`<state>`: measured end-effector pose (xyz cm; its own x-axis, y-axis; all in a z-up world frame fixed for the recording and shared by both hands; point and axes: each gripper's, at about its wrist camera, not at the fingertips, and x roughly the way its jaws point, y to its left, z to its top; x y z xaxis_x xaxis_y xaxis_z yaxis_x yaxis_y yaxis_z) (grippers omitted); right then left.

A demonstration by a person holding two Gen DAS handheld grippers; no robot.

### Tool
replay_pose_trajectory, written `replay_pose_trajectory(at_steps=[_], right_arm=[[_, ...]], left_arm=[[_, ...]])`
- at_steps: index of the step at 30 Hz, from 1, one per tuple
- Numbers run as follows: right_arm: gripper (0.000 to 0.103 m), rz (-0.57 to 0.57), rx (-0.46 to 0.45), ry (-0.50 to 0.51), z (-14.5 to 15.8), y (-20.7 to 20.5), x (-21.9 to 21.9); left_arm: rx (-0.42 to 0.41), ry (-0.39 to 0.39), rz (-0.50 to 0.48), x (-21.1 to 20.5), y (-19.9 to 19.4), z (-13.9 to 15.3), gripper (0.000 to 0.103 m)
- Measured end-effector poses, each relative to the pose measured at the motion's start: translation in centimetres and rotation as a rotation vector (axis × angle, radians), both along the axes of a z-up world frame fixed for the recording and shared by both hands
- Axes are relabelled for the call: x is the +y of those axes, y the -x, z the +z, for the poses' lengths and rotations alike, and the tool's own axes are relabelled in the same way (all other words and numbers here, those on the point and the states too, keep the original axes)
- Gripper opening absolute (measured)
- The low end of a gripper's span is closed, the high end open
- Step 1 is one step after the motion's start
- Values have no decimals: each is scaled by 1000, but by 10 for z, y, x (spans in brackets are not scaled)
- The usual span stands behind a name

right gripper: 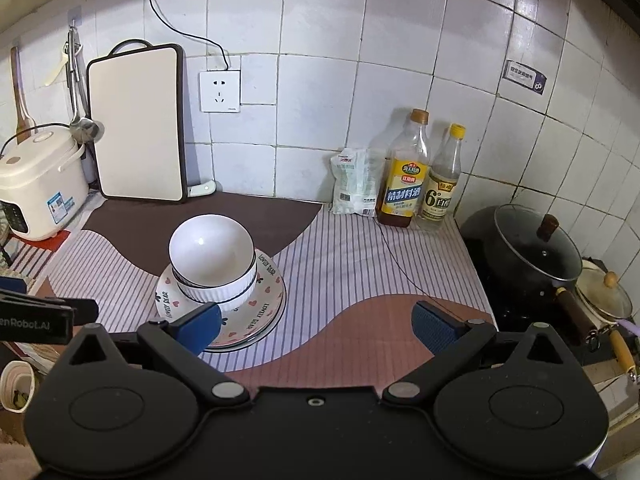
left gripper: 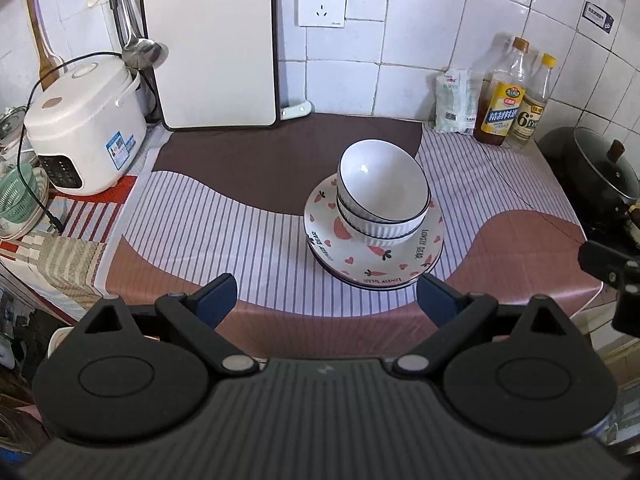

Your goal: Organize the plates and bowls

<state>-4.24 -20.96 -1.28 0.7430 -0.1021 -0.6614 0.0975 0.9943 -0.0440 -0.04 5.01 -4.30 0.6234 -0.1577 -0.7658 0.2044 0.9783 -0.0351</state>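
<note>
On the striped cloth (left gripper: 248,240), stacked bowls (left gripper: 382,188) atop plates (left gripper: 352,248); both tools (left gripper: 327,300) (right gripper: 316,326) wide, empty.

Counter (left gripper: 280,240) carries a striped, brown-and-pink cloth (left gripper: 208,224). Directly ahead of the left tool (left gripper: 326,300): stacked plates (left gripper: 400,264). Far left: rice cooker (left gripper: 80,128). Far right: two bottles (left gripper: 500,108) beside a packet (left gripper: 456,104). Cutting board (left gripper: 212,48) at rear.

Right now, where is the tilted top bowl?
In both views the top bowl sits tilted in the ribbed bowl, on the stacked patterned plates, mid-counter ahead of the cutting board.
</note>
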Motion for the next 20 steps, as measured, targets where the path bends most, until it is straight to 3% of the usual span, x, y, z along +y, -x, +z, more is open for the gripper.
replay_pose_trajectory(at_steps=[20], right_arm=[[103, -14, 41, -42, -7, -9, -5]], left_arm=[[-25, -10, 27, 1, 1, 3, 97]])
